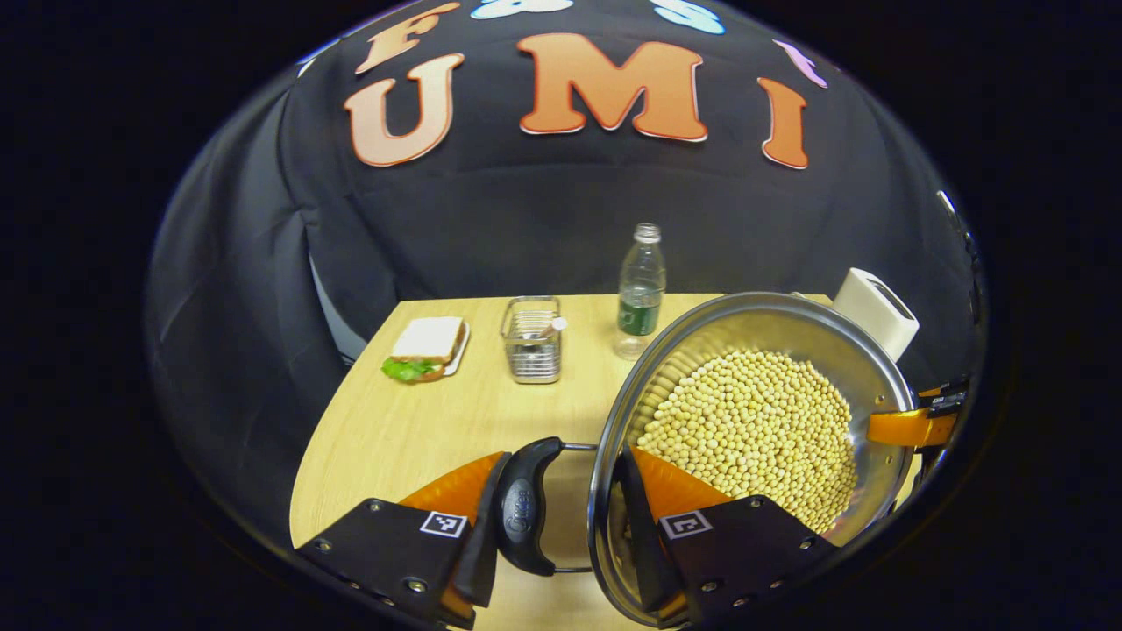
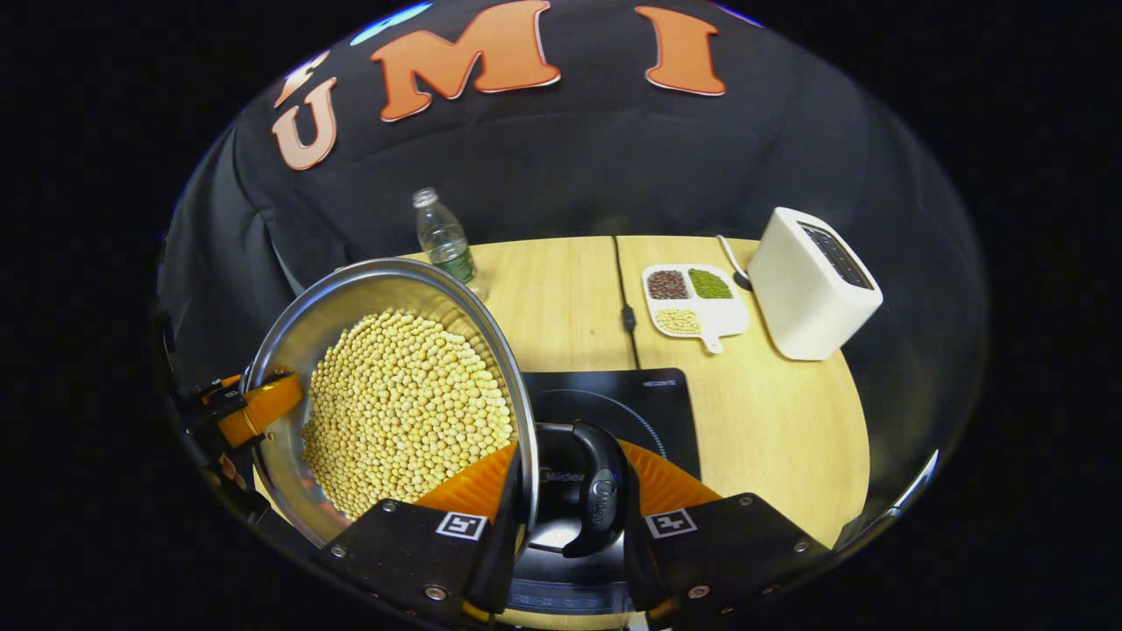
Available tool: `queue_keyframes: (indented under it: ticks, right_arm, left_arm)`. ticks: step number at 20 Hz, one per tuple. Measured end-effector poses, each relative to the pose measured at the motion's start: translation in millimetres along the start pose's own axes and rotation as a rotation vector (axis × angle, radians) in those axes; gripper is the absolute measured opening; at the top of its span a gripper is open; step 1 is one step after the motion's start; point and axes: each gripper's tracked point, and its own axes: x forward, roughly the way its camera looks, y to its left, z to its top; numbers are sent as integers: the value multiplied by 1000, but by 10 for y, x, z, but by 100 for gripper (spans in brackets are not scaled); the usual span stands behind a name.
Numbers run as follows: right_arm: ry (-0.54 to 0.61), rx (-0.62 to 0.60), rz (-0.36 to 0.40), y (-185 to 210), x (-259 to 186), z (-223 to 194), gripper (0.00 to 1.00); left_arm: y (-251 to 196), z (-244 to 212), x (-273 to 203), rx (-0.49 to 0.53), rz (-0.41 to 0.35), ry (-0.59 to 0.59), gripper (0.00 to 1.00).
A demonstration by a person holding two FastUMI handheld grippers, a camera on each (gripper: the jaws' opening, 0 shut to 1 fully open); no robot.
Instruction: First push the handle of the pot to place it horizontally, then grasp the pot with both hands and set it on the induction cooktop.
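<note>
Pot [image 1: 754,421] of beans hangs tilted between my grippers, above the cooktop [image 2: 631,403] on the worktop; jaws on both sides straddle the rim, each gripping a side handle. I'd level it, then lower evenly.

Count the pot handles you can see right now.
2: one handle between the left tongs, one handle between the right tongs, on opposite sides of the pot.

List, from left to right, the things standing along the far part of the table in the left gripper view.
White-bread sandwich with green lettuce → wire metal basket → clear plastic bottle → white boxy toaster.
</note>
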Motion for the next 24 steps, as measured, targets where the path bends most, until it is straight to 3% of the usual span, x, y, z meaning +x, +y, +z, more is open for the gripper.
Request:
queue_keyframes:
  ticks: [13, 24]
  right_arm:
    - [76, 63, -102, 132, -53, -103, 51]
    - [153, 73, -91, 86, -163, -28, 51]
  left_arm:
    - [130, 271, 181, 66, -122, 80, 65]
    - [139, 356, 220, 76, -124, 172, 65]
